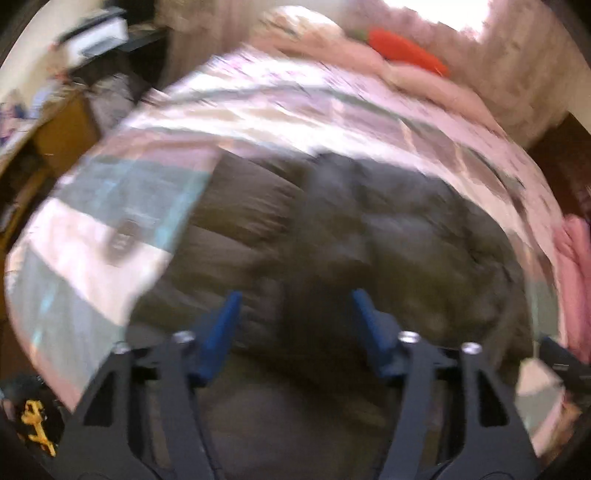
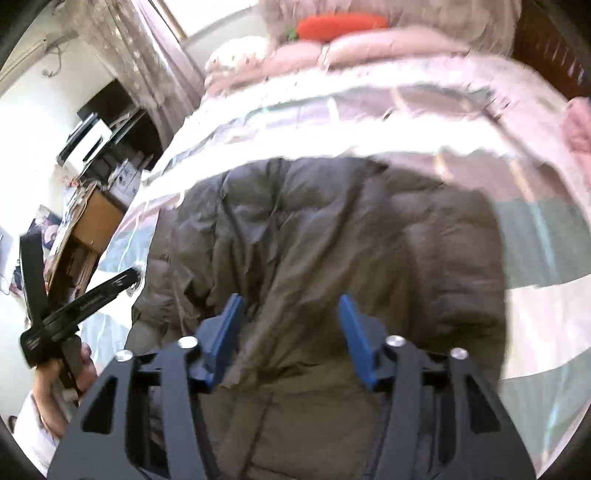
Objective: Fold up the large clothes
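A dark olive-brown puffer jacket [image 2: 332,229] lies spread on the bed, its quilted surface wrinkled and its left part bunched into folds. In the blurred left wrist view the jacket [image 1: 332,229] fills the middle. My left gripper [image 1: 295,295] hovers over it, blue fingers [image 1: 221,332] apart, with no fabric pinched between them. My right gripper [image 2: 290,297] also hangs above the jacket with its jaws open and its blue fingers [image 2: 354,332] clear of the cloth. A person's hand [image 2: 48,373] shows at the lower left of the right wrist view.
The bed cover [image 2: 369,122] is striped in pink, white and teal. An orange carrot plush [image 2: 340,24] lies on rolled pink bedding at the head. Pink cloth [image 1: 576,266] sits at the bed's right edge. A brown cardboard box [image 2: 96,218] and cluttered shelves stand beside the bed's left side.
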A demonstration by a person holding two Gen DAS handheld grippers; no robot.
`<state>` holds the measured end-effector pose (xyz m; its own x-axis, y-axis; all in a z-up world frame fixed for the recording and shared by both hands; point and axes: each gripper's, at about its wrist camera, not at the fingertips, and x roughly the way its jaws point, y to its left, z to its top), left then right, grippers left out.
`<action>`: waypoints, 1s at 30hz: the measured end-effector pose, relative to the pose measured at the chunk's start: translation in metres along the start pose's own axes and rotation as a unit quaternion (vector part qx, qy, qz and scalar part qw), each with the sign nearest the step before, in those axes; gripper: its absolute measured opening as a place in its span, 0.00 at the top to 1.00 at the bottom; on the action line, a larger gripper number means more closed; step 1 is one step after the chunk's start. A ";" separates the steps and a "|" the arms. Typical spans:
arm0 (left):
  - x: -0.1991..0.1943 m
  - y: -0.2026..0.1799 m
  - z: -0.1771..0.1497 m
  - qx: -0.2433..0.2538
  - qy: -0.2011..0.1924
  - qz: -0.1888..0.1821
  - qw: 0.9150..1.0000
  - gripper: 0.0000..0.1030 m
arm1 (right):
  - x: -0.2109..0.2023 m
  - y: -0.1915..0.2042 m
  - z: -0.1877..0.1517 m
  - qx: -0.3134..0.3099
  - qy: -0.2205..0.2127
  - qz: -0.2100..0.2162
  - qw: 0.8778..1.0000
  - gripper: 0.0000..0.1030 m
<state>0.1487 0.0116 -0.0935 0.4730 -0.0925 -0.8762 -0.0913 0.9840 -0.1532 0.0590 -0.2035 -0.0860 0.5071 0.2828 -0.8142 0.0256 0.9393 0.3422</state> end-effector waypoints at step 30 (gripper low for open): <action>0.091 -0.033 -0.025 0.100 0.109 0.093 0.985 0.55 | 0.127 -0.024 -0.038 -0.019 0.176 -0.133 0.975 0.31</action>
<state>0.1729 -0.0334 -0.1800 0.2622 0.0833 -0.9614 0.0264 0.9953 0.0934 0.0904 -0.1829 -0.2158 0.1586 0.0704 -0.9848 0.0800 0.9933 0.0839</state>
